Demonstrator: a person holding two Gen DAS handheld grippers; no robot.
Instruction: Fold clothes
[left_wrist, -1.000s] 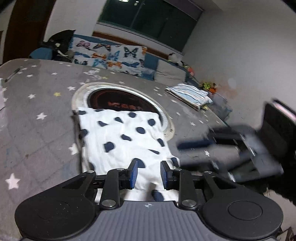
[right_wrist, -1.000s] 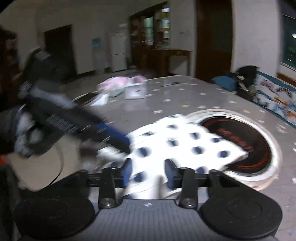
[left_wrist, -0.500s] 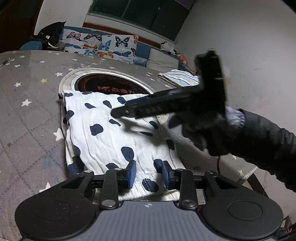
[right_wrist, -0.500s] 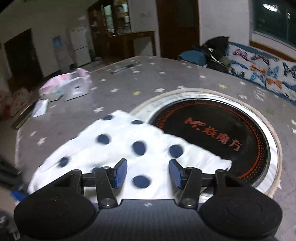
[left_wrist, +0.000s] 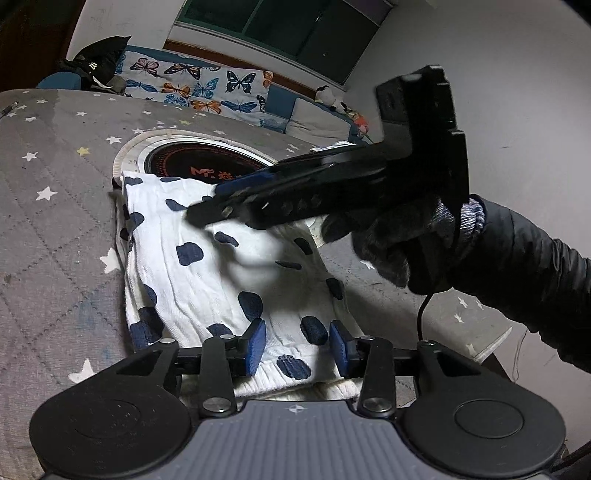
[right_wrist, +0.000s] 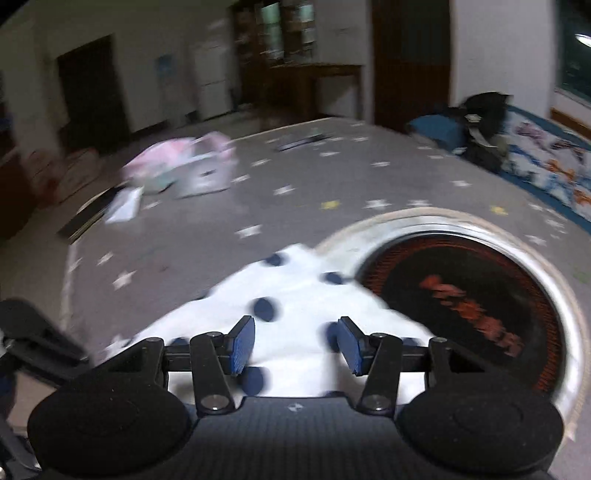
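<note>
A white cloth with dark blue spots (left_wrist: 221, 273) lies folded in a long strip on the grey star-patterned table, its far end at the round cooktop. My left gripper (left_wrist: 297, 345) is open and empty just above the cloth's near end. My right gripper (left_wrist: 221, 205) reaches in from the right in the left wrist view, held by a gloved hand, above the cloth's far half. In the right wrist view the right gripper (right_wrist: 295, 345) is open and empty over the spotted cloth (right_wrist: 295, 299).
A round cooktop (left_wrist: 207, 162) with a metal rim is set into the table (left_wrist: 48, 206). A folded striped cloth (left_wrist: 328, 148) lies at the far right. Butterfly cushions (left_wrist: 199, 88) line the back. A pink and white box (right_wrist: 192, 166) stands farther off on the table.
The right gripper has swung in from the right over the cloth and moved toward its far half. The left gripper stayed near the near end, jaws slightly wider.
</note>
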